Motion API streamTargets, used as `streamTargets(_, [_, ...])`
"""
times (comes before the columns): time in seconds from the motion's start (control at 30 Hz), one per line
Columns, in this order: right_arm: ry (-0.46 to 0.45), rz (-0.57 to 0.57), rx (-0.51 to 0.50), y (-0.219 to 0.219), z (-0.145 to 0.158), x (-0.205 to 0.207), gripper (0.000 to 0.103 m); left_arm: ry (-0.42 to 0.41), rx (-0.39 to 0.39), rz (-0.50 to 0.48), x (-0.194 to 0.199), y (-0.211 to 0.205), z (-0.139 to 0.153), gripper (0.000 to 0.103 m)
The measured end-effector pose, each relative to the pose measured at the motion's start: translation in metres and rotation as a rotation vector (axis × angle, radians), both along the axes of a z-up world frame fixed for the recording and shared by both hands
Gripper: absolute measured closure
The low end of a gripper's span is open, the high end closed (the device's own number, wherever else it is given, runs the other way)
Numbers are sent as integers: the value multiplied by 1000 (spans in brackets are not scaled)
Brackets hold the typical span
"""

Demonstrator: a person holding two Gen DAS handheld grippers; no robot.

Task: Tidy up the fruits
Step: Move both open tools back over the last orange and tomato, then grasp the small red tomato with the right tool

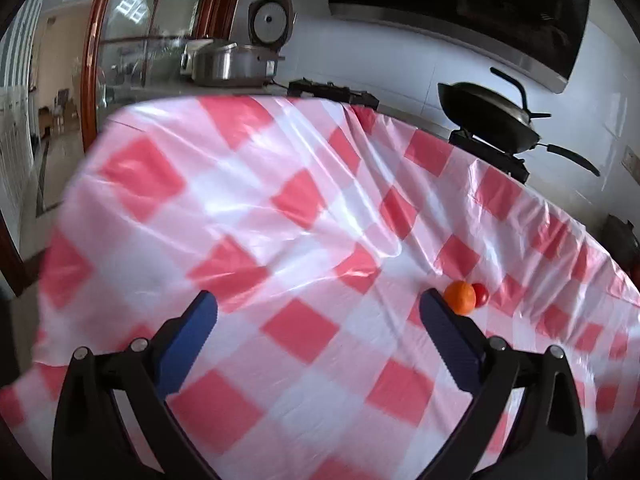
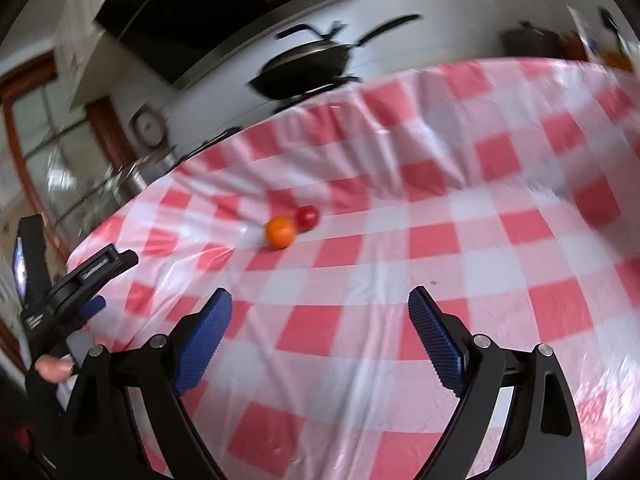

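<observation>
An orange fruit (image 1: 461, 297) and a small red fruit (image 1: 481, 294) lie touching on the red-and-white checked tablecloth (image 1: 280, 220). My left gripper (image 1: 318, 300) is open and empty above the cloth; its right fingertip sits just left of the orange fruit. In the right wrist view the orange fruit (image 2: 280, 232) and the red fruit (image 2: 307, 216) rest farther off, up and left of my right gripper (image 2: 320, 300), which is open with nothing between its blue pads. The left gripper (image 2: 94, 306) shows at that view's left edge, held by a hand (image 2: 52, 368).
A black wok (image 1: 490, 118) stands on a burner behind the table, under a dark range hood (image 1: 460, 4). A steel pot (image 1: 230, 64) and a rice cooker (image 1: 272, 20) sit at the back left by a glass door. A dark pot (image 1: 622, 240) is at the right edge.
</observation>
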State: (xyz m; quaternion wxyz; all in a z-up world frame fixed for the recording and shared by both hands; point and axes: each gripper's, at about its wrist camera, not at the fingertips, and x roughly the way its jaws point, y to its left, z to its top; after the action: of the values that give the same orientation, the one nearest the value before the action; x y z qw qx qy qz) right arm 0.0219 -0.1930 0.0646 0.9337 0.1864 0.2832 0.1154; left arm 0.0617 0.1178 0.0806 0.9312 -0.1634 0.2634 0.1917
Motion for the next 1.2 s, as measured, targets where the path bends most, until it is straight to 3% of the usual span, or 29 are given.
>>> streamTargets(0.2, [19,12,1,4,-14,3,16,-2,-20,-2,29,3,-13,2])
streamTargets(0.3, [19,19,22,2,-14,3,16,-6,-69,14,40,13,-26,2])
streamTargets(0.47, [48,10,78,-5,-20,7,16,-54,-309,13,39,42,-47,2])
streamTargets(0.53, [56,23,94,-5,-22,7,16,-84,-357,8,32,48,-52,2])
streamTargets(0.7, [62,29,110,-4,-25,9,16,-60,-366,-40,38,50,-58,2])
streamTargets(0.83, [94,4,95,1,-27,20,16,-23,-321,-67,43,42,-57,2])
streamTargets(1.03, [120,39,-88,44,-20,95,16,27,-327,-98,49,40,-61,2])
streamTargets(1.07, [116,34,-115,50,-19,104,17,34,-335,-100,50,42,-63,2])
streamTargets(1.1, [113,42,-131,57,-16,121,25,36,-344,-107,50,42,-64,2])
streamTargets(1.2, [165,47,-11,56,-12,162,27,53,-348,-127,54,41,-66,2])
